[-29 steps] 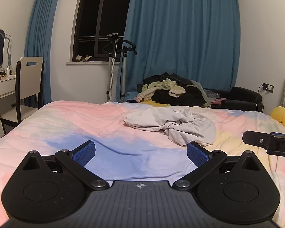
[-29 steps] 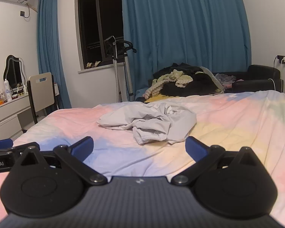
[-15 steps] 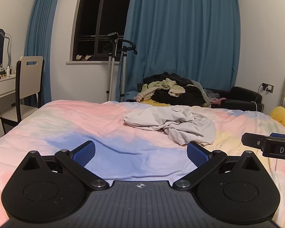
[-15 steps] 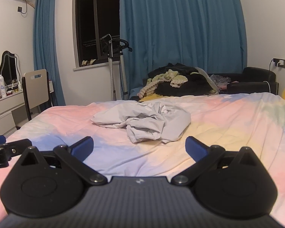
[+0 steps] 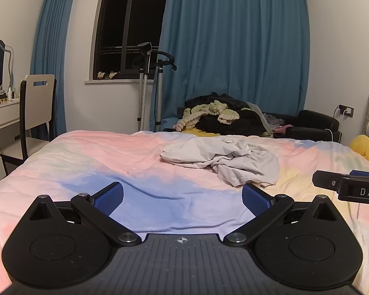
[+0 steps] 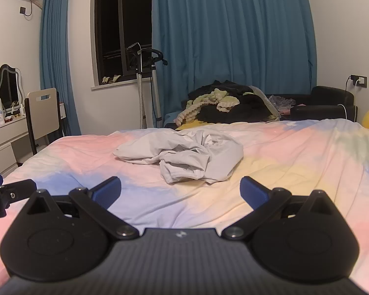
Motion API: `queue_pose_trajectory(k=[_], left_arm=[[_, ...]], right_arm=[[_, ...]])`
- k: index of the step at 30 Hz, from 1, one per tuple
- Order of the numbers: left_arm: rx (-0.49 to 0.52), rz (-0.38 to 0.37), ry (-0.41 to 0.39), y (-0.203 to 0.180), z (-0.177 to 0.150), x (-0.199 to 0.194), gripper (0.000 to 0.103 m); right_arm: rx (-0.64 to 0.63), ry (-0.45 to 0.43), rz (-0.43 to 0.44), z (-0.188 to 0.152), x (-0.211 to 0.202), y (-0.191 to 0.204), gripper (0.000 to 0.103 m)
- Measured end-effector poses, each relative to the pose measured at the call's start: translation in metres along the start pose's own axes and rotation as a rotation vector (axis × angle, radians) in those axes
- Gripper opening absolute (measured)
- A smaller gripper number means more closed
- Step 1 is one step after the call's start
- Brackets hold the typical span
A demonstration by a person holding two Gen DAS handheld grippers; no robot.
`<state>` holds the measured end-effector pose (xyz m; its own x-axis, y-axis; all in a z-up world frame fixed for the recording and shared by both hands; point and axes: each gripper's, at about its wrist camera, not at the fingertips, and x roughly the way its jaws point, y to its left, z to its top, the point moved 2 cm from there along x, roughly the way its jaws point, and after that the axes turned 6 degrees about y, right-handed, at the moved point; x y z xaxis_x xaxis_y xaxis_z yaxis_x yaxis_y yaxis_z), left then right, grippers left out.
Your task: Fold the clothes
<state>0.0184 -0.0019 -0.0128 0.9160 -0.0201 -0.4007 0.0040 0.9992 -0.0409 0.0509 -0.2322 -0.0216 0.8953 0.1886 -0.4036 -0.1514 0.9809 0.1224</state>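
A crumpled light grey garment (image 5: 223, 159) lies in a heap on the pastel bedspread (image 5: 110, 157); it also shows in the right wrist view (image 6: 184, 154). My left gripper (image 5: 182, 196) is open and empty, hovering over the near part of the bed, short of the garment and left of it. My right gripper (image 6: 180, 190) is open and empty, short of the garment too. The right gripper's finger shows at the right edge of the left wrist view (image 5: 349, 186).
A pile of dark and green clothes (image 5: 221, 120) lies on a black sofa (image 5: 315, 125) beyond the bed. A garment steamer stand (image 5: 147, 86) is by the window. A chair (image 5: 34, 113) and white dresser (image 5: 0, 127) stand left. A yellow pillow (image 5: 366, 147) lies right.
The right wrist view has shifted a little, so the garment sits lower and more central. The left gripper has barely moved. Both grippers stay open.
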Motion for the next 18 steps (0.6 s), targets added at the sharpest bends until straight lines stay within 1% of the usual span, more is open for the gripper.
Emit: queue_pose_trajectory(k=[10,18], left_arm=[[0.01,0.0,0.015,-0.0047,-0.0025,0.0017,0.103],[0.01,0.001,0.023,-0.0081,-0.0039,0.0002,0.103]], right_arm=[[0.004,0.0,-0.002,-0.0015,-0.001,0.001,0.103],[0.008,0.017,-0.002,-0.0021,0.0023,0.0005,0.103]])
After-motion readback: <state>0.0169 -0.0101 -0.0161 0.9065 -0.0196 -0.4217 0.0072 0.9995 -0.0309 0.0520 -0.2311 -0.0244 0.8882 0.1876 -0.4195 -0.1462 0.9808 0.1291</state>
